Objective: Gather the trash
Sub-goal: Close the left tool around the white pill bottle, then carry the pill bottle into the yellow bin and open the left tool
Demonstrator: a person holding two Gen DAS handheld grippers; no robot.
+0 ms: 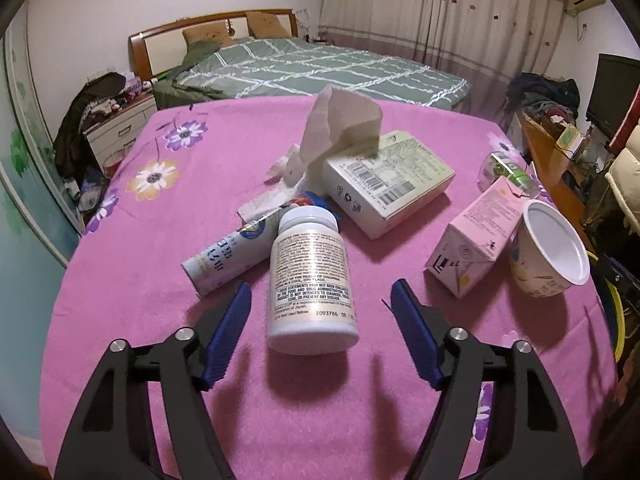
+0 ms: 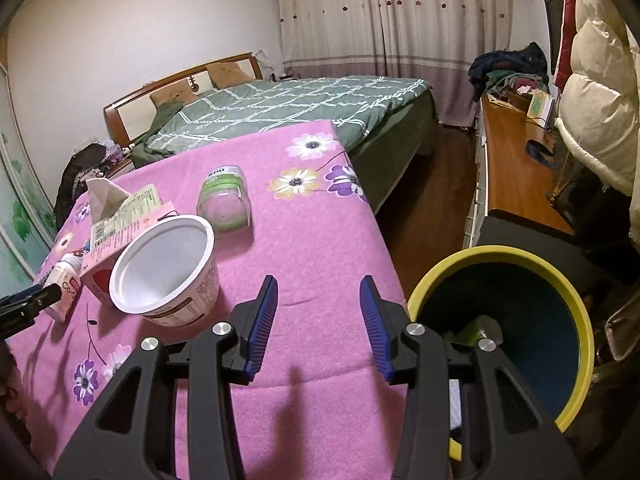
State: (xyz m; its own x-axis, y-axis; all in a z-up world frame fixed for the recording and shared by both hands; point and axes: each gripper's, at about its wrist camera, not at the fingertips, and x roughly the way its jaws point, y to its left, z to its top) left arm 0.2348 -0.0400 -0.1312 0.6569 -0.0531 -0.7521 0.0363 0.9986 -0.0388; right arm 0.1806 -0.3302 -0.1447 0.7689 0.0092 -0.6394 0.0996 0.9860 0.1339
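Note:
Trash lies on a pink flowered tablecloth (image 1: 160, 240). My left gripper (image 1: 322, 294) is open, its blue fingers either side of a white pill bottle (image 1: 310, 280) lying on its side, not touching it. Behind the bottle are a blue-white tube (image 1: 224, 258), a crumpled tissue (image 1: 340, 128) and a green-white box (image 1: 386, 182). To the right are a pink carton (image 1: 476, 236), a white paper cup (image 1: 548, 250) and a small green jar (image 1: 508, 170). My right gripper (image 2: 318, 316) is open and empty over the cloth, right of the cup (image 2: 168, 268) and near the jar (image 2: 224, 200).
A yellow-rimmed bin (image 2: 516, 320) with some trash inside stands off the table's right edge, beside my right gripper. A bed (image 2: 288, 108) lies behind the table. A wooden desk (image 2: 516, 168) with clothes runs along the right wall.

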